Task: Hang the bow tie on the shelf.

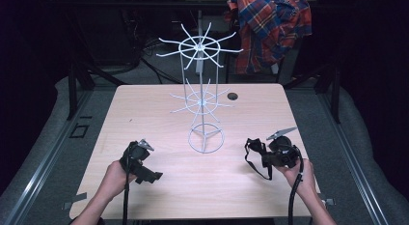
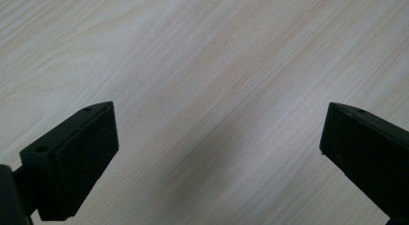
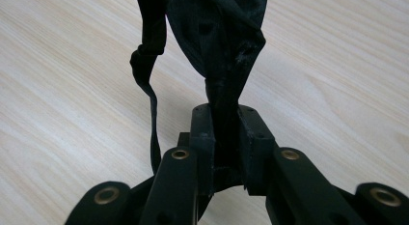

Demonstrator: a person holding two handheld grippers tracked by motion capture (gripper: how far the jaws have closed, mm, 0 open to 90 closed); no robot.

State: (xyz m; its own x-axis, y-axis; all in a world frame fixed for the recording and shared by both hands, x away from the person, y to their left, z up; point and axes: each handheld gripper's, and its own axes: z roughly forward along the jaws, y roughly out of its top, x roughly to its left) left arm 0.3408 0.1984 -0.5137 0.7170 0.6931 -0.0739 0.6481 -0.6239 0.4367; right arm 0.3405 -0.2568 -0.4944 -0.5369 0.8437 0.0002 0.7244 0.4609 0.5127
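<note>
A white wire rack (image 1: 202, 102) with two tiers of radiating spokes stands on a ring base at the middle of the wooden table (image 1: 193, 196). My right gripper (image 1: 264, 155) (image 3: 226, 119) is to the right of the base, shut on a bunched black fabric item (image 1: 253, 148) (image 3: 217, 36). A thin strap (image 3: 150, 70) hangs from the fabric down to the tabletop. My left gripper (image 1: 144, 164) (image 2: 219, 138) is left of the rack's base, low over bare wood, its jaws wide open with nothing between them.
A red and blue plaid shirt (image 1: 270, 27) hangs behind the table's far right. A small dark round hole (image 1: 233, 96) sits in the tabletop behind the rack. Dark frame legs and cables lie on the floor beyond the table.
</note>
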